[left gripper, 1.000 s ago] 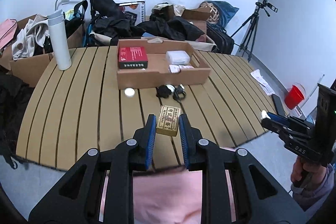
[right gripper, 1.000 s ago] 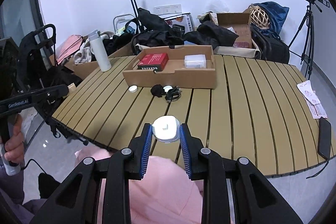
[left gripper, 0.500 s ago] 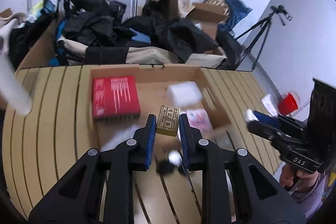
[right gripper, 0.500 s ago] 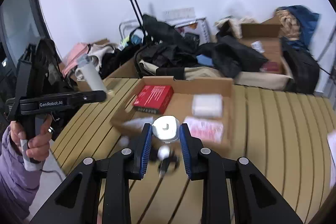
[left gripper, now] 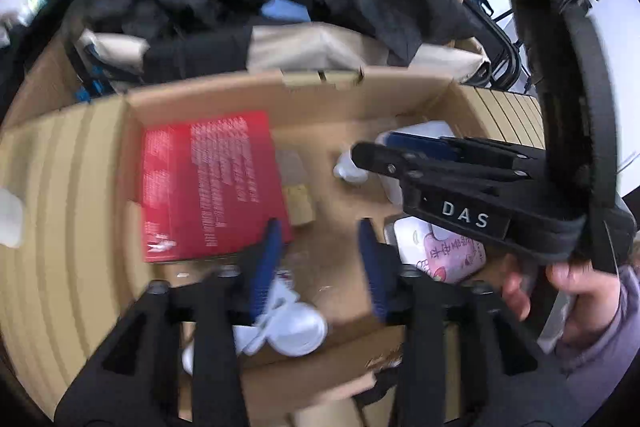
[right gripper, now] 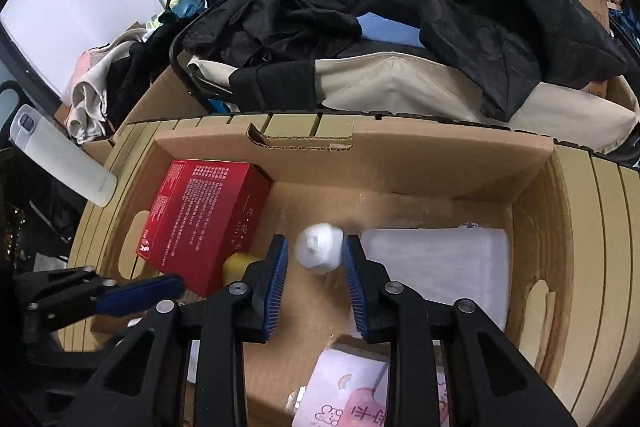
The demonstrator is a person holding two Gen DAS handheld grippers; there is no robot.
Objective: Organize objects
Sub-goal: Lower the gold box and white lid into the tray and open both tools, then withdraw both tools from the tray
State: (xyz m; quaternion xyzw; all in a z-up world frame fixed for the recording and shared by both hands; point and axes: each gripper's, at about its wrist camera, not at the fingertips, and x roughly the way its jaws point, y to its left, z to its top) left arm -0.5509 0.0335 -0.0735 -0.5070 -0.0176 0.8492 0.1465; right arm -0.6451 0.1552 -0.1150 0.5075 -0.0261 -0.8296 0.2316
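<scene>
I note both grippers now over the cardboard box. Left gripper gapes empty, its tan packet dropped beside the red box. Right gripper has parted; the white case sits loose between its jaws.

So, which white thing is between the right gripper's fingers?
The small rounded white case; the flat white packet lies to its right, outside the fingers.

We see an open cardboard box on the slatted table. At its left lies a flat red box with white print. Just right of that box's near corner sits a small tan box. A small white object, blurred, shows mid-box, left of a white packet. A pink-printed packet lies at the near right.
</scene>
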